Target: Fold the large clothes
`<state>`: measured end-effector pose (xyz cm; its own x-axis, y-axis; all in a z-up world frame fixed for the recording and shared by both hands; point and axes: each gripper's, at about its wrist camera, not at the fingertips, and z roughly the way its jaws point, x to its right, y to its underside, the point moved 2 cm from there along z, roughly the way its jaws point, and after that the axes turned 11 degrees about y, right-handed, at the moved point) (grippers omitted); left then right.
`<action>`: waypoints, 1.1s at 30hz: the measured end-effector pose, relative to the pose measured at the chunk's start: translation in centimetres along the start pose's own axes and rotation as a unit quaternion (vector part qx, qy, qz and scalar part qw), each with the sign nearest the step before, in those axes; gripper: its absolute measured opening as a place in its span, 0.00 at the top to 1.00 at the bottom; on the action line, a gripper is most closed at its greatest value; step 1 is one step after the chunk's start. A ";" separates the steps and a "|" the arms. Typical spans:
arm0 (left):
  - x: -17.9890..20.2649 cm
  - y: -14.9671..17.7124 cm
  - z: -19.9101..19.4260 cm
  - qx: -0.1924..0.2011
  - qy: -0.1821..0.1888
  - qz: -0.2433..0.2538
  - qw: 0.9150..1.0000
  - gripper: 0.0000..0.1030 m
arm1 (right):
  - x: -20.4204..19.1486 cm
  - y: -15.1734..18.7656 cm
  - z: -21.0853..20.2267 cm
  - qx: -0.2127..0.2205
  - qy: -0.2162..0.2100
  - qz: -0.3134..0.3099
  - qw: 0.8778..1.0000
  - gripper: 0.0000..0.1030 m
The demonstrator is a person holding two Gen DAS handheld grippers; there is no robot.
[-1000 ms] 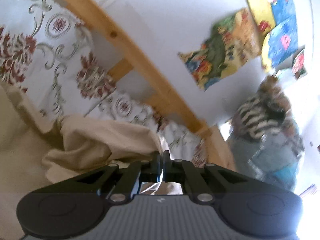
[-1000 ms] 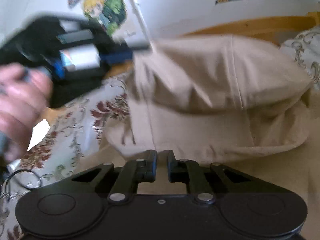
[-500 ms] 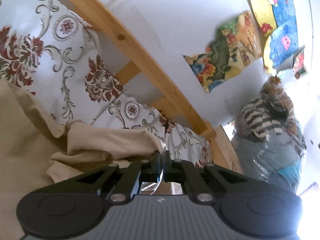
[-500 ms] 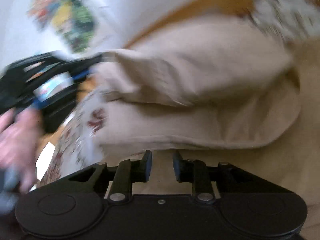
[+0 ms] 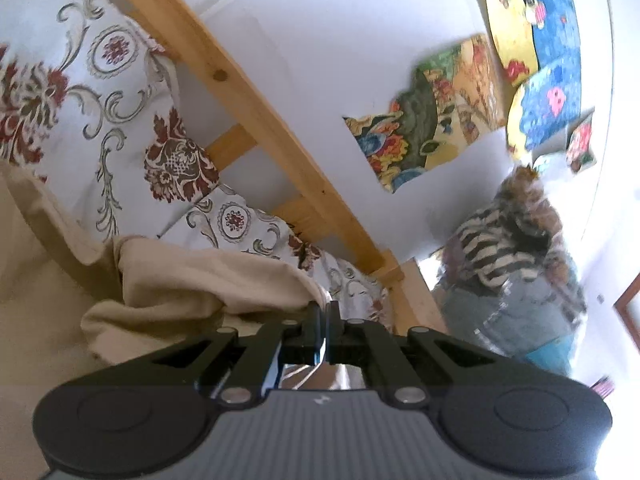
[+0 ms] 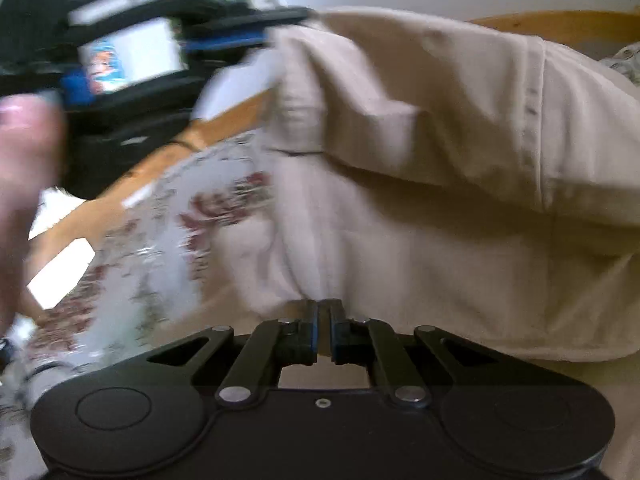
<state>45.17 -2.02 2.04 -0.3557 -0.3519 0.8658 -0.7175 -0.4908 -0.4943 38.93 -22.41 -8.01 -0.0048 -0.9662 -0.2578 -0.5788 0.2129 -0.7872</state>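
Observation:
A large beige garment [image 6: 440, 160] lies rumpled on a bed, partly lifted. In the left wrist view its edge [image 5: 208, 280] runs into my left gripper [image 5: 325, 312], which is shut on the cloth. In the right wrist view my right gripper [image 6: 324, 316] has its jaws nearly together at the garment's lower fold; cloth between them is not clear. The left gripper [image 6: 276, 20] shows there at the upper left, blurred, holding up a corner of the garment, with the hand [image 6: 24, 168] behind it.
A floral bedspread [image 5: 120, 112] covers the bed. A wooden bed rail [image 5: 256, 120] runs along a white wall with colourful pictures [image 5: 432, 108]. A heap of striped and blue clothes [image 5: 512, 264] stands at the right.
The right gripper's jaws opened half a second ago and have closed again at the garment's lower fold. The left gripper stays shut on the cloth and has shifted slightly, lifting the corner.

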 end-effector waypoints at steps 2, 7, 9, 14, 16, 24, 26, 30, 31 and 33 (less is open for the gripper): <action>-0.6 0.2 -0.5 0.001 -0.008 -0.003 1.000 1.00 | 2.7 -0.8 2.0 -0.003 0.029 0.067 0.997 1.00; -3.5 1.5 -3.1 -0.010 -0.018 -0.008 1.000 1.00 | 7.8 -0.1 -0.8 -0.007 0.036 0.133 0.990 0.95; -4.7 2.8 -4.4 -0.025 -0.023 -0.016 0.999 1.00 | 9.7 0.9 -3.0 -0.012 0.033 0.144 0.989 0.86; -6.2 4.7 -6.4 -0.053 -0.034 -0.014 0.998 1.00 | 14.0 2.9 -8.9 -0.023 0.003 0.206 0.978 0.48; -6.5 4.7 -6.8 -0.051 -0.034 -0.019 0.998 1.00 | 14.9 3.6 -10.6 -0.031 -0.026 0.235 0.971 0.35; -5.8 5.1 -6.6 -0.073 -0.044 0.016 0.996 1.00 | 16.0 0.7 -13.0 -0.011 -0.114 0.333 0.936 0.01; -5.6 5.2 -6.5 -0.078 -0.053 0.030 0.995 1.00 | 15.9 -0.2 -11.2 -0.040 -0.073 0.338 0.937 0.03; -4.5 3.2 -3.3 -0.080 -0.105 0.109 0.985 1.00 | 16.4 -1.9 -5.9 -0.076 -0.077 0.381 0.918 0.24; -3.7 2.1 -1.5 -0.085 -0.116 0.134 0.980 1.00 | 16.3 -2.9 -4.5 -0.071 -0.075 0.379 0.920 0.47; -1.7 0.3 0.9 -0.079 -0.123 0.187 0.972 1.00 | 15.9 -5.9 -1.9 -0.064 -0.056 0.362 0.928 0.69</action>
<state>46.05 -2.28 0.38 -0.4692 -0.6710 0.5741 -0.6552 -0.1714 -0.7358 40.76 -39.29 -6.37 -0.3496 -0.5538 -0.7557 -0.5495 0.7745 -0.3133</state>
